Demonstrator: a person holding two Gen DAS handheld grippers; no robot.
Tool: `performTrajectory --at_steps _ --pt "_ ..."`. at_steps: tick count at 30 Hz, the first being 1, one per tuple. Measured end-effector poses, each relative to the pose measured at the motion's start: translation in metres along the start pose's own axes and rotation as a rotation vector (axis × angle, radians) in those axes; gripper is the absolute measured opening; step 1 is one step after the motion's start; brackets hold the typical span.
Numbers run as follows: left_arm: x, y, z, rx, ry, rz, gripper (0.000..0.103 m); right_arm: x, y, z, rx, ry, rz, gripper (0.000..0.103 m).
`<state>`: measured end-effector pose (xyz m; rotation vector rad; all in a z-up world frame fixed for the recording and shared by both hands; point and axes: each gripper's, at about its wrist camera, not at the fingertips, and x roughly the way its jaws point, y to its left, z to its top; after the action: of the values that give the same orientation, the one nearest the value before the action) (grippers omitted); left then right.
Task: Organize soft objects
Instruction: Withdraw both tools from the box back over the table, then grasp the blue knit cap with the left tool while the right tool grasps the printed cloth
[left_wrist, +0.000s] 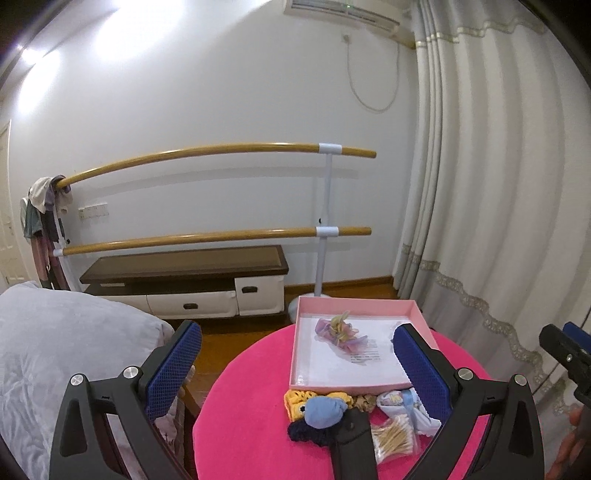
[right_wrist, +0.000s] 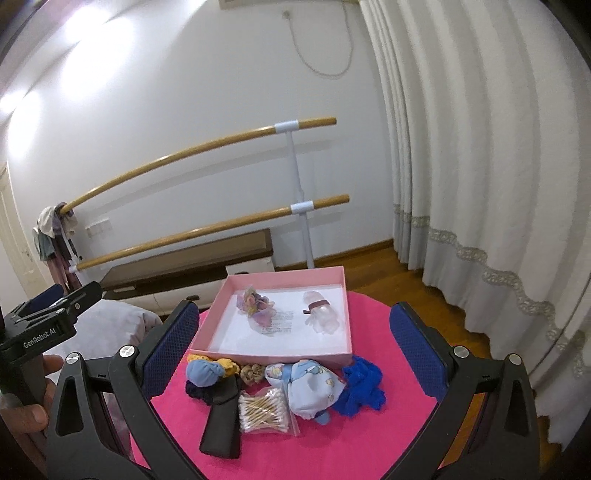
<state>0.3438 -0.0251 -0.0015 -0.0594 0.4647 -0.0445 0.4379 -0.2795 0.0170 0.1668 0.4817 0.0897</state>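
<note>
A pink box (right_wrist: 343, 295) (left_wrist: 295, 354) sits on a round pink table (right_wrist: 332, 435) (left_wrist: 243, 406). It holds a purple flower scrunchie (right_wrist: 256, 304) (left_wrist: 338, 328) and a clear pale bundle with a brown band (right_wrist: 321, 314). In front of the box lie a light blue fabric ball (right_wrist: 203, 371) (left_wrist: 325, 411), a yellow scrunchie (right_wrist: 227, 365) (left_wrist: 295, 400), a tan scrunchie (right_wrist: 253, 373), a printed blue cloth (right_wrist: 314, 387) (left_wrist: 397, 400) and a royal blue mesh cloth (right_wrist: 364, 387). My left gripper (left_wrist: 295, 369) and right gripper (right_wrist: 295, 343) are both open and empty above the table.
A bag of cotton swabs (right_wrist: 264, 410) (left_wrist: 391, 437) and a black handle-shaped object (right_wrist: 223, 421) (left_wrist: 352, 443) lie at the table's front. A bed (left_wrist: 55, 350) is at the left, a wooden barre (left_wrist: 221, 155) and low cabinet (left_wrist: 192, 280) behind, curtains (left_wrist: 498, 184) at the right.
</note>
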Motion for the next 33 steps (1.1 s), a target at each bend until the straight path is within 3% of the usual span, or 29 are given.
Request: performTrajectory --at_steps 12,19,26,33 --pt "-0.052 0.007 -0.038 -0.017 -0.021 -0.007 0.103 -0.034 0.003 -0.024 0.001 -0.031 -0.005 0.103" --pt "-0.063 0.014 -0.042 -0.023 -0.005 0.004 0.103 -0.036 0.005 -0.029 -0.013 -0.022 -0.013 0.103" --pt "-0.050 0.017 -0.045 -0.029 0.059 0.024 0.103 -0.016 -0.001 -0.040 -0.009 0.026 -0.029 0.103" --pt "-0.007 0.017 -0.056 -0.005 0.159 0.028 0.103 0.020 -0.013 -0.065 -0.006 0.128 -0.051 0.103"
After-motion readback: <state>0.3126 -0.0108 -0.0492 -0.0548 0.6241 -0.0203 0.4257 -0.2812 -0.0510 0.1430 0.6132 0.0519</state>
